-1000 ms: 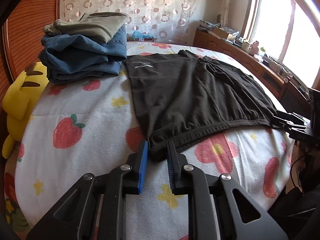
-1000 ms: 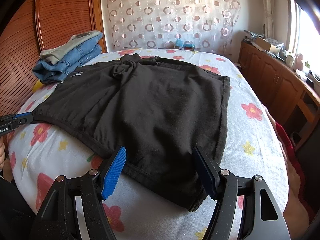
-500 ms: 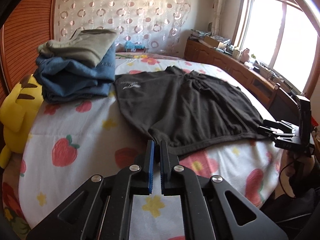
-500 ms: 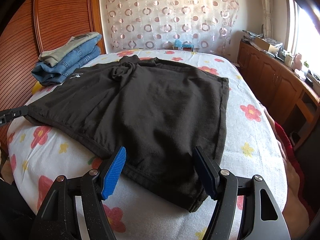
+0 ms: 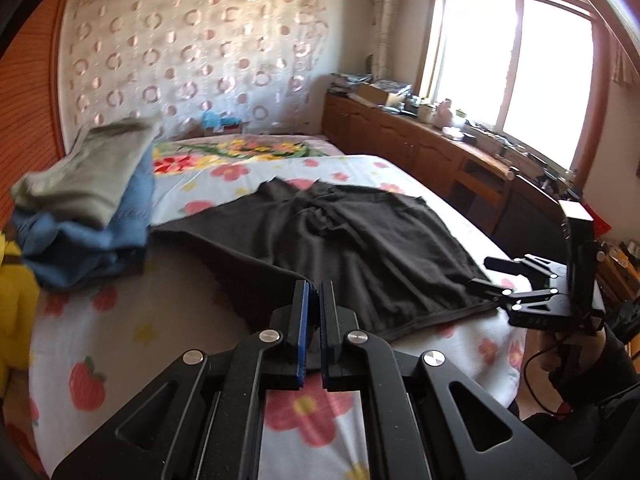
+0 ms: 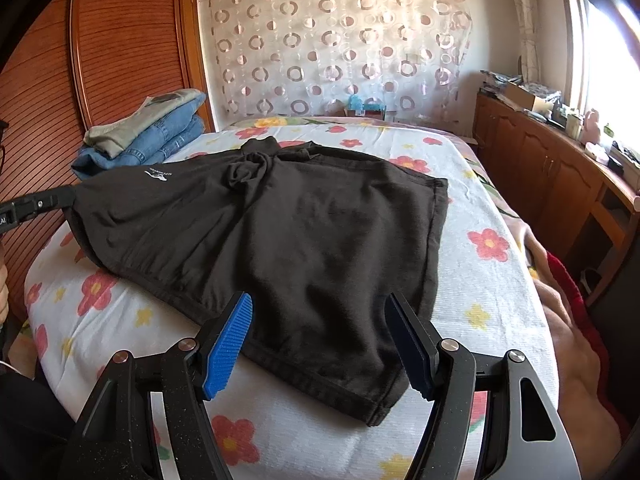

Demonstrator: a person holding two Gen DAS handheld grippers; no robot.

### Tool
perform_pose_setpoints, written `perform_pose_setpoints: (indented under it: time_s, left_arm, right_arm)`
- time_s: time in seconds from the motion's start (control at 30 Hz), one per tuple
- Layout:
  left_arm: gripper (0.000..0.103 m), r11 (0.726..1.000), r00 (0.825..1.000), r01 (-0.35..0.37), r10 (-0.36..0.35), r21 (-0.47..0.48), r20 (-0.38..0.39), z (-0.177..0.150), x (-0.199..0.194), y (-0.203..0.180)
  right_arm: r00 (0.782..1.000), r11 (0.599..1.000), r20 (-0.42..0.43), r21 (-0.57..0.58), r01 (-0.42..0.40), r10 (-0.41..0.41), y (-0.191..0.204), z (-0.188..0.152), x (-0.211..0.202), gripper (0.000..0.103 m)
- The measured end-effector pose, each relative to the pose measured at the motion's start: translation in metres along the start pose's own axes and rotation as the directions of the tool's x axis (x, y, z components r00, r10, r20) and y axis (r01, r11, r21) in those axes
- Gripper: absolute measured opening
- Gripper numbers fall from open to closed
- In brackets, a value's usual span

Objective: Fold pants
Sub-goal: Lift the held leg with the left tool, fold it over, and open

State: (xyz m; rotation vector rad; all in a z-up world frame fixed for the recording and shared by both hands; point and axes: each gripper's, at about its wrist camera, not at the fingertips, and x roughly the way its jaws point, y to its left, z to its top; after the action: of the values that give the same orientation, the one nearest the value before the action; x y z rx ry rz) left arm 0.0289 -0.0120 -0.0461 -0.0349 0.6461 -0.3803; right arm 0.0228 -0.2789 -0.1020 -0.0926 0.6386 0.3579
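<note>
Black shorts (image 6: pixel 288 236) lie spread on the flowered bed, waistband toward me; they also show in the left wrist view (image 5: pixel 340 248). My left gripper (image 5: pixel 314 292) is shut on the left waistband corner and holds it lifted off the bed; in the right wrist view it (image 6: pixel 60 200) pinches that raised corner. My right gripper (image 6: pixel 320 320) is open, its blue pads astride the right waistband corner without pinching it. In the left wrist view it (image 5: pixel 490 276) hovers at that corner.
A stack of folded jeans and a grey garment (image 6: pixel 148 136) sits at the bed's back left, also in the left wrist view (image 5: pixel 88 208). A yellow plush toy (image 5: pixel 12 300) lies beside it. A wooden cabinet (image 6: pixel 560 184) runs along the right under the window.
My left gripper closed on the waistband corner and lifted it up off the bed, pulling the cloth taut. My right gripper stayed open over the other corner.
</note>
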Motion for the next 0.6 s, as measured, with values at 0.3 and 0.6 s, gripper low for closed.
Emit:
perform_pose_setpoints:
  time_s: [0.3,0.6]
  left_arm:
    - [0.006,0.995,0.998,0.064,-0.065,0.075,0.013,0.033,0.020,-0.027]
    - [0.006,0.983,0.990,0.137,-0.138,0.119,0.002,0.067,0.049,-0.060]
  right_arm:
    - [1.000,1.000,0.002,0.006,0.013,-0.013,-0.002,-0.002,0.000,0.071]
    - [1.000,0.999,0.005,0.023,0.031,-0.031,-0.011,-0.002,-0.004,0.071]
